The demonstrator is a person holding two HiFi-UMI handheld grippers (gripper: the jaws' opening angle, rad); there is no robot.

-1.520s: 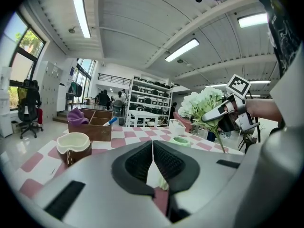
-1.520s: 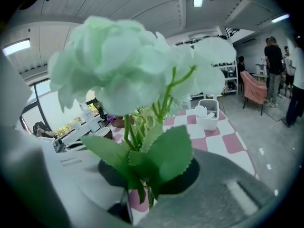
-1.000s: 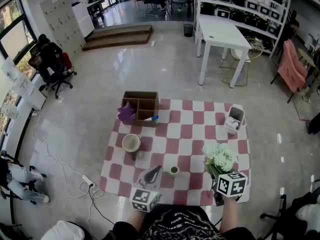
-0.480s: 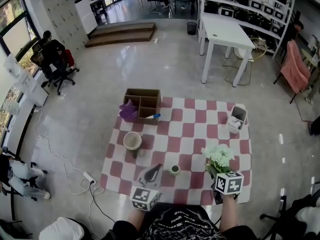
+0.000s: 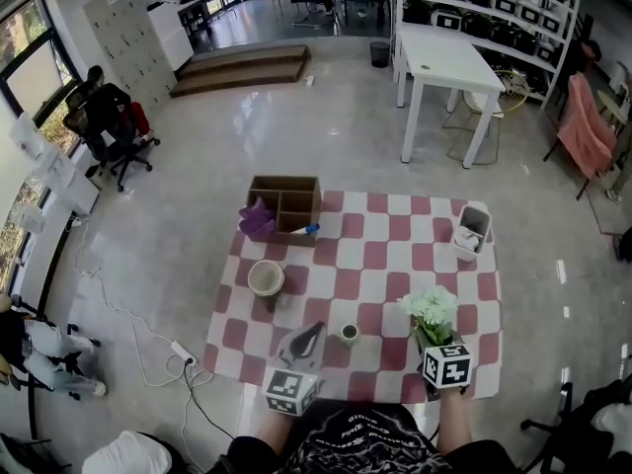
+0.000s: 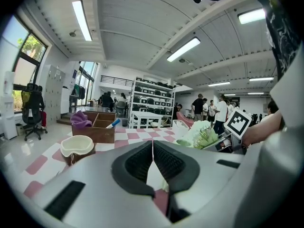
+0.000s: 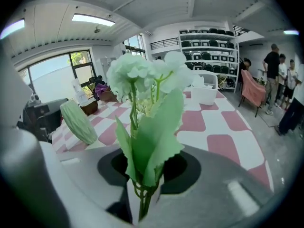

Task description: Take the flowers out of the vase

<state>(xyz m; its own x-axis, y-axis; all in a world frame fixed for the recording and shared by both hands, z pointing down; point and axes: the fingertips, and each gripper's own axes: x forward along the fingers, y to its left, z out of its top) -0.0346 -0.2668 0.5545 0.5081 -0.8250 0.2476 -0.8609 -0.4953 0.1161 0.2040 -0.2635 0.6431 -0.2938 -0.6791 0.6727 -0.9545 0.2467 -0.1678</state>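
The right gripper (image 7: 142,194) is clenched on the green stems of the white flowers (image 7: 147,72), blooms upright over the near right corner of the checked tabletop (image 5: 385,265); the flowers are out of the ribbed green vase (image 7: 78,122), which lies on its side well apart, near the left gripper (image 6: 153,148); that gripper's jaws are pressed together on nothing.
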